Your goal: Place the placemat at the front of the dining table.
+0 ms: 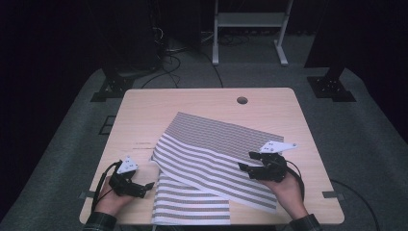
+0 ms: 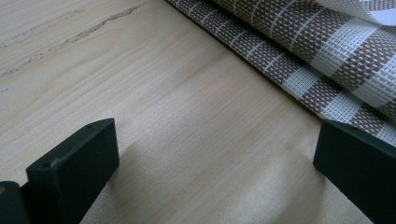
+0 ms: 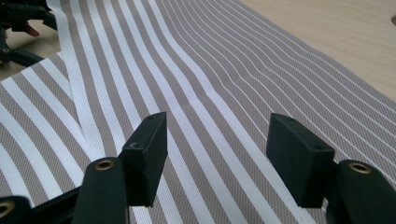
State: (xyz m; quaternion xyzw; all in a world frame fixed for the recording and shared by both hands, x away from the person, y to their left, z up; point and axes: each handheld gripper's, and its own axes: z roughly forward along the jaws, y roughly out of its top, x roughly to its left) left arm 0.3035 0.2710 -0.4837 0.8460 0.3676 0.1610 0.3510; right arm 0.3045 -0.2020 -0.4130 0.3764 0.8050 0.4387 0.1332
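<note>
A woven mat (image 1: 211, 154) with brown and white stripes lies on the wooden table (image 1: 144, 110), folded over itself on a slant. My left gripper (image 1: 149, 185) rests near the front left, just off the mat's left edge. In the left gripper view its jaws (image 2: 215, 154) stand open over bare wood, with the mat's edge (image 2: 327, 51) to the right. My right gripper (image 1: 246, 161) hovers over the mat's right part. In the right gripper view it (image 3: 217, 149) is open, with nothing between the pads, and the striped mat (image 3: 187, 70) stretches away below it.
A round cable hole (image 1: 242, 100) sits at the table's far edge. Bare wood lies to the left and behind the mat. Beyond the table stand a white frame (image 1: 250, 29) and black stand feet (image 1: 332, 86) with cables on the carpet.
</note>
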